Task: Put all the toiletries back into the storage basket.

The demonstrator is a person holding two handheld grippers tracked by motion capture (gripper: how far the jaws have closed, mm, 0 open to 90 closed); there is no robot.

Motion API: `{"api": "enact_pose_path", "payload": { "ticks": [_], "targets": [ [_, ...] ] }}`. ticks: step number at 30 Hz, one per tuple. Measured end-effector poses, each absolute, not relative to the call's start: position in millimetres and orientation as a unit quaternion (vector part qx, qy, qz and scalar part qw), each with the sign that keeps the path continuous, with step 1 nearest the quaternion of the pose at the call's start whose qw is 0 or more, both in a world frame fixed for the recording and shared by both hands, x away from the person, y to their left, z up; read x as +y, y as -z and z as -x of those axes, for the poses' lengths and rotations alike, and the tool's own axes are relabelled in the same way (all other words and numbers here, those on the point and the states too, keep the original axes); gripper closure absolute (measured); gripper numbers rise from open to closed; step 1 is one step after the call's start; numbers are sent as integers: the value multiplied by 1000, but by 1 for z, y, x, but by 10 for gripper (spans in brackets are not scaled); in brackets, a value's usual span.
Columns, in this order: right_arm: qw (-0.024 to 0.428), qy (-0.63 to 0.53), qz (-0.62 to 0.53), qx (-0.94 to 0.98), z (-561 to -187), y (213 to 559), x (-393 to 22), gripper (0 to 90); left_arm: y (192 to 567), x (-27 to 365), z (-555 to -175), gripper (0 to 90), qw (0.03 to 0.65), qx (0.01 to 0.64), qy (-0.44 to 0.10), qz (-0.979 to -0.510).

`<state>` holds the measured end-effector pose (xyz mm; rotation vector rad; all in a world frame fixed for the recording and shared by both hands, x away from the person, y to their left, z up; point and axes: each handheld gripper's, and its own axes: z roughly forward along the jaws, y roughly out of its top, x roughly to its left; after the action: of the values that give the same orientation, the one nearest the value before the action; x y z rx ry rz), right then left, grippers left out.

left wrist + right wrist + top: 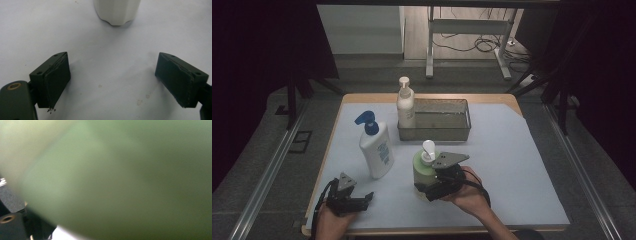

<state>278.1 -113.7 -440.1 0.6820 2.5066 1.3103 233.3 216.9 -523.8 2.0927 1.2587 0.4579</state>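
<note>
A green bottle (422,167) with a white pump stands near the table's front centre. My right gripper (424,190) reaches in from the right at its lower body, jaws on either side of it. In the right gripper view the green bottle (112,180) is a close blur that hides the pads, so contact cannot be told. My left gripper (364,201) lies low at the front left, pointing right. Its jaws stand wide apart with only bare table between them (112,82). The base of a white bottle (116,12) stands just beyond.
The white bottle (376,150) has a blue pump and stands left of the green one. A metal basket (434,131) sits at the back centre with a cream pump bottle (405,107) at its left end. A pale sheet (512,165) covers the table.
</note>
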Motion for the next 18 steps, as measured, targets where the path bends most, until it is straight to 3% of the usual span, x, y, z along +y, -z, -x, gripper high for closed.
{"api": "enact_pose_path", "payload": {
  "ticks": [18],
  "targets": [
    [120, -425, -242, 864, -277, 433, -115, 124, 524, 217, -233, 124, 323, 480, -174, -797]
  ]
}}
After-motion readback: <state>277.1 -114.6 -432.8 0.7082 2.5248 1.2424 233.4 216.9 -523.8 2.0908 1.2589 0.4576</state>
